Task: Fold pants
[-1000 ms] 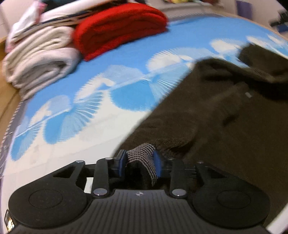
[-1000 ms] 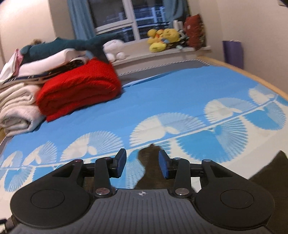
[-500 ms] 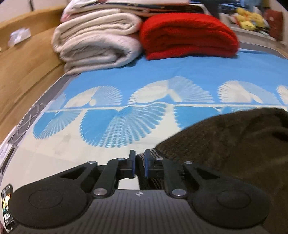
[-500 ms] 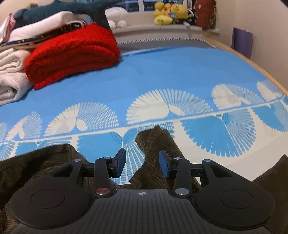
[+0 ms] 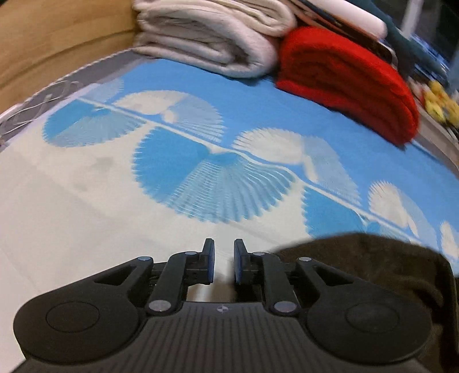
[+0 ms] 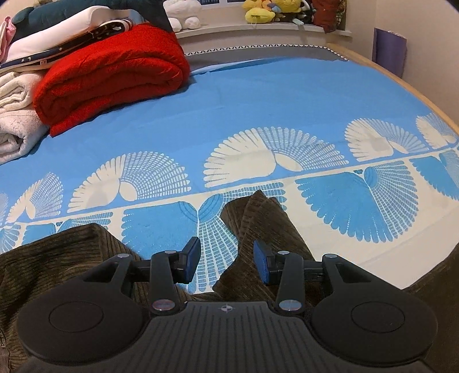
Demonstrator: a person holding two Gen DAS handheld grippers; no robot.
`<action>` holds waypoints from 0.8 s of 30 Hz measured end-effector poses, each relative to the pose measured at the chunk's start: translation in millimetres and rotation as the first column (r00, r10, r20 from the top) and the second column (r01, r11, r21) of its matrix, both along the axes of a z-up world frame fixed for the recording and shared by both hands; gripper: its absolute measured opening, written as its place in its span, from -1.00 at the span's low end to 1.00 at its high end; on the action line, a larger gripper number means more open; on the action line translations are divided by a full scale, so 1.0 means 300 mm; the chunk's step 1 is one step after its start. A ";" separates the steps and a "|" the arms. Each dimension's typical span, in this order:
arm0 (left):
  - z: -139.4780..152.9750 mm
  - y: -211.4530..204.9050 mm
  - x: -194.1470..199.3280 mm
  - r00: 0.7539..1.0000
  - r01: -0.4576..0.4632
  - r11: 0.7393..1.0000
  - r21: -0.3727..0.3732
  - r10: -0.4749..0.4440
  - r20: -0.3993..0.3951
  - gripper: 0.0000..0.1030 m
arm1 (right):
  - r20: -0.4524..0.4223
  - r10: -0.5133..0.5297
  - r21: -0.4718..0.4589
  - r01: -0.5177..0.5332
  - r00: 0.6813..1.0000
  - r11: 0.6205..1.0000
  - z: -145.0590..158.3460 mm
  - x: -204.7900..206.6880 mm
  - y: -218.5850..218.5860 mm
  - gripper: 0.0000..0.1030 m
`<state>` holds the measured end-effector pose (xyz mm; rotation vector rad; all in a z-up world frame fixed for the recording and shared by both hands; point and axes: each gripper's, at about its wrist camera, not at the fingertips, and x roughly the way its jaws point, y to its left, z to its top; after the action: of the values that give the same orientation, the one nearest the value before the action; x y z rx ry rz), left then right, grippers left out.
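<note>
Dark brown corduroy pants lie on the blue and white bed sheet. One raised fold of the pants runs toward my right gripper, which is open; the fold lies under and between its fingers, closer to the right one, and the pads do not press on it. In the left wrist view the pants bunch at the lower right. My left gripper hovers over bare sheet just left of them, its jaws a little apart and opening, with nothing between them.
A folded red blanket and cream blankets are stacked at the head of the bed. A wooden bed frame runs along the left. Plush toys sit on the far ledge. Bare sheet stretches ahead of both grippers.
My left gripper let go of the pants' edge, rolled, and swung left over bare sheet. My right gripper dropped closer to the raised fold and stayed open.
</note>
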<state>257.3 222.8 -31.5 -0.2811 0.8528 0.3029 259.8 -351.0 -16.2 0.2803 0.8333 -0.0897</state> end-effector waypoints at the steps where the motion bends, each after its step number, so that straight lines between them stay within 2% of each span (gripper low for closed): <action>1: 0.001 0.029 -0.006 1.000 -0.025 1.000 -0.015 0.025 0.002 -0.68 | -0.003 -0.001 0.000 0.001 1.000 1.000 -0.002 0.000 -0.001 -0.17; 5: 0.000 0.110 -0.030 0.998 -0.055 0.989 -0.137 0.056 0.006 -0.66 | -0.002 -0.024 0.020 0.024 1.000 1.000 0.002 0.000 -0.028 -0.17; 7: 0.015 0.111 -0.042 0.999 -0.018 0.979 -0.202 0.028 0.043 -0.35 | 0.005 -0.041 0.028 0.041 0.999 0.999 0.008 0.000 -0.053 -0.14; 8: 0.028 0.107 -0.048 0.997 0.014 0.971 -0.240 0.004 0.075 -0.01 | 0.006 -0.056 0.034 0.055 0.998 0.998 0.011 0.000 -0.071 -0.13; 9: 0.035 0.097 -0.048 0.995 0.043 0.963 -0.267 -0.016 0.100 0.22 | 0.006 -0.070 0.040 0.070 0.998 0.997 0.012 0.001 -0.089 -0.13; 12: 0.027 0.056 -0.031 0.992 0.108 0.944 -0.313 -0.082 0.094 0.51 | -0.007 -0.117 0.065 0.117 0.993 0.991 0.006 0.007 -0.148 -0.04; 17: -0.027 -0.028 0.014 0.987 0.151 0.960 -0.234 -0.160 -0.020 0.51 | -0.086 -0.126 0.064 0.131 0.988 0.989 -0.067 0.051 -0.208 0.08; 19: -0.052 -0.046 0.023 0.981 0.169 0.961 -0.221 -0.185 -0.056 0.51 | -0.142 -0.086 0.052 0.095 0.986 0.994 -0.113 0.074 -0.211 0.11; 21: -0.073 -0.055 0.030 0.976 0.185 0.961 -0.207 -0.204 -0.072 0.51 | -0.208 -0.037 -0.010 0.035 0.977 0.999 -0.163 0.094 -0.190 0.10; 22: -0.080 -0.065 0.034 0.974 0.197 0.961 -0.192 -0.215 -0.075 0.49 | -0.226 -0.004 -0.034 -0.004 0.974 0.999 -0.182 0.099 -0.176 -0.01; 23: -0.084 -0.073 0.037 0.971 0.212 0.961 -0.176 -0.228 -0.075 0.32 | -0.221 0.019 -0.036 -0.028 0.975 0.999 -0.188 0.097 -0.170 -0.47; 24: -0.086 -0.083 0.040 0.969 0.221 0.964 -0.149 -0.234 -0.078 0.14 | -0.207 0.031 -0.020 -0.036 0.978 0.999 -0.183 0.093 -0.169 -0.68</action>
<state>269.2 198.0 -57.3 -0.2970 0.9929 0.0420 287.7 -401.5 -71.2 0.2371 1.0428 -0.0981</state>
